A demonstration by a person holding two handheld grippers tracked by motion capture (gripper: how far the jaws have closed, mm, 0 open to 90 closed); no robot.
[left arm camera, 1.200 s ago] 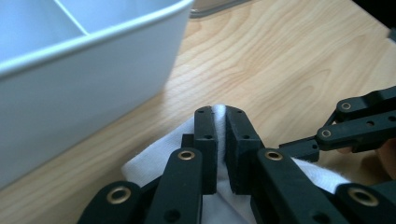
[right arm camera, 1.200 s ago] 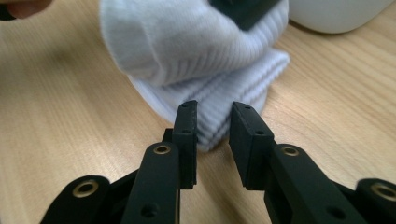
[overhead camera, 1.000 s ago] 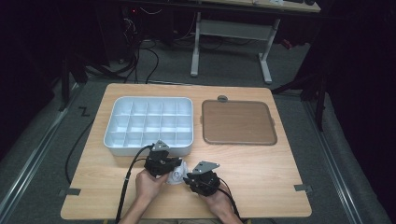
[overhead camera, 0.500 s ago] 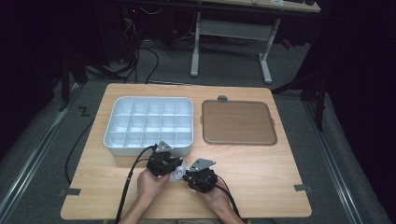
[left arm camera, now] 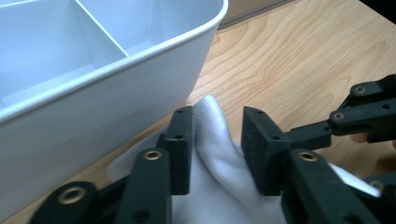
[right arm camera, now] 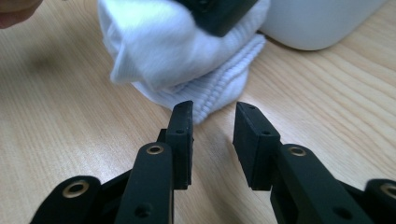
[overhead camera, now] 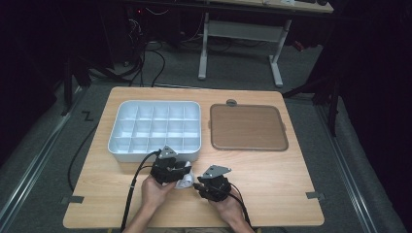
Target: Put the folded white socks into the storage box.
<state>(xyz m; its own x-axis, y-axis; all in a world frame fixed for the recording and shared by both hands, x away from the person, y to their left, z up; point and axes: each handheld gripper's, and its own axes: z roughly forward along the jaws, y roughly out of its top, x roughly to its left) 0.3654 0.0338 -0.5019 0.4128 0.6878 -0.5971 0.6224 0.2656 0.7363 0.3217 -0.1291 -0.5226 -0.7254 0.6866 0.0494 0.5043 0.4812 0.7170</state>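
A white sock (overhead camera: 185, 181) lies bunched on the wooden table, just in front of the white compartment tray (overhead camera: 155, 151). My left gripper (left arm camera: 217, 135) straddles a raised fold of the sock (left arm camera: 212, 158). Its jaws have just been opening and stand apart, with the fold loose between them. My right gripper (right arm camera: 212, 135) faces the sock's ribbed cuff (right arm camera: 219, 88) from close by. Its jaws have also just been opening, and only bare wood lies between them. In the high view the left gripper (overhead camera: 182, 171) and right gripper (overhead camera: 199, 184) meet at the sock.
The tray's rounded wall (left arm camera: 116, 93) rises right beside the left gripper, and its corner (right arm camera: 317, 23) is just past the sock. A brown flat mat (overhead camera: 247, 127) lies right of the tray, with a small grey disc (overhead camera: 231, 102) behind it. Bare wood (overhead camera: 282, 179) stretches to the right.
Both hands stay in about the same spot around the sock. The high view is too small to show the jaws moving.
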